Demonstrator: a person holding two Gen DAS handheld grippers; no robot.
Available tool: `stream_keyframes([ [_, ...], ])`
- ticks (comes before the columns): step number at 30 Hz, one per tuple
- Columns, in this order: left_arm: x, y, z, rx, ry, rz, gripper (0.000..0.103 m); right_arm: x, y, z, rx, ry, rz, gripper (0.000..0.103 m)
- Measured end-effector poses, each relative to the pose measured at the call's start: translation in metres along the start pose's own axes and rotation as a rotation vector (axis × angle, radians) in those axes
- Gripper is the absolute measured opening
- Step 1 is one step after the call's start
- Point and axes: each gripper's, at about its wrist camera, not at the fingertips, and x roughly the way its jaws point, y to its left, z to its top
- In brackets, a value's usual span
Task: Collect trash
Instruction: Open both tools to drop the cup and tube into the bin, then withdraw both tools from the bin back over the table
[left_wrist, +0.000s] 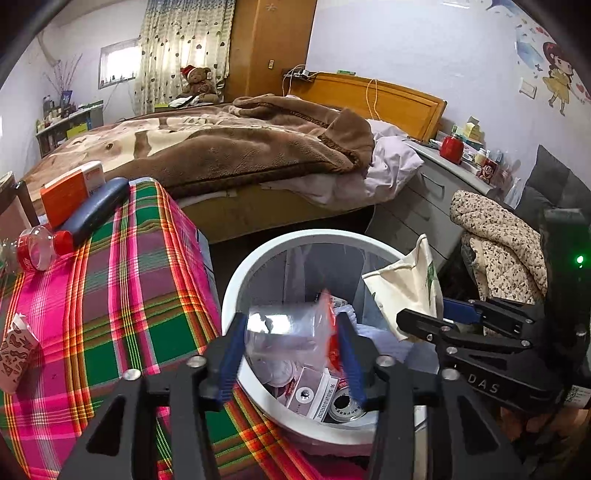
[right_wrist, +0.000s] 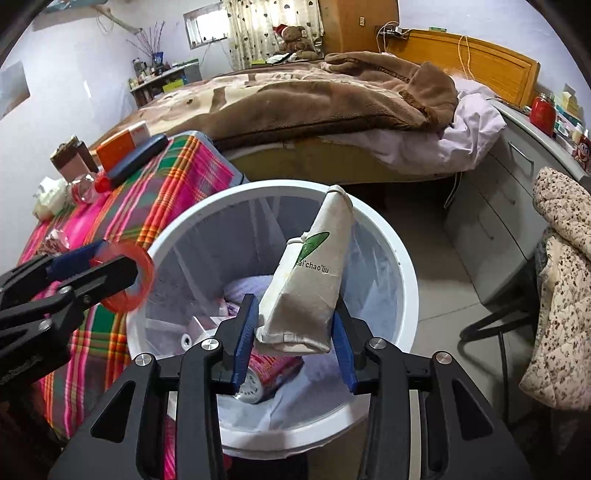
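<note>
A white bin (left_wrist: 236, 280) (right_wrist: 258, 188) lined with a clear bag stands on the floor under both grippers, holding a can, boxes and tissue. In the left wrist view a blurred clear plastic wrapper with red print (left_wrist: 288, 332) hangs between the blue pads of my left gripper (left_wrist: 291, 325) (right_wrist: 114, 258), and the jaws stand apart from it, open. My right gripper (right_wrist: 295, 306) (left_wrist: 424, 310) is over the bin's near side, shut on a cream paper bag with a green leaf print (right_wrist: 314, 280) (left_wrist: 406, 288), which stands up tilted with both pads against its sides.
A table under a plaid cloth (left_wrist: 110, 295) is left of the bin, bearing an orange box (left_wrist: 70, 188), a dark case (left_wrist: 96, 210), a red-capped bottle (left_wrist: 40, 247) and a patterned carton (left_wrist: 14, 350). The bed (left_wrist: 221, 147) lies behind; grey drawers (right_wrist: 491, 206) and a flowered jacket (right_wrist: 565, 295) are right.
</note>
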Motion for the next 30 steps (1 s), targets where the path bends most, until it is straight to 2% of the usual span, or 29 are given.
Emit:
stream_keyframes([
  [2,-0.001,-0.001,0.0,0.0,-0.009,0.008,0.06,-0.001,0.0,-0.001,-0.002,-0.004,-0.017,0.055],
  [4,-0.003,0.001,0.0,-0.006,-0.012,0.005,0.06,-0.001,0.0,0.0,-0.002,-0.007,-0.018,0.061],
  [17,-0.027,0.022,-0.005,-0.05,-0.048,0.039,0.06,-0.017,0.006,0.002,0.019,-0.072,-0.017,0.061],
  [30,-0.067,0.053,-0.012,-0.089,-0.103,0.088,0.06,-0.027,0.038,0.007,-0.014,-0.154,0.043,0.061],
])
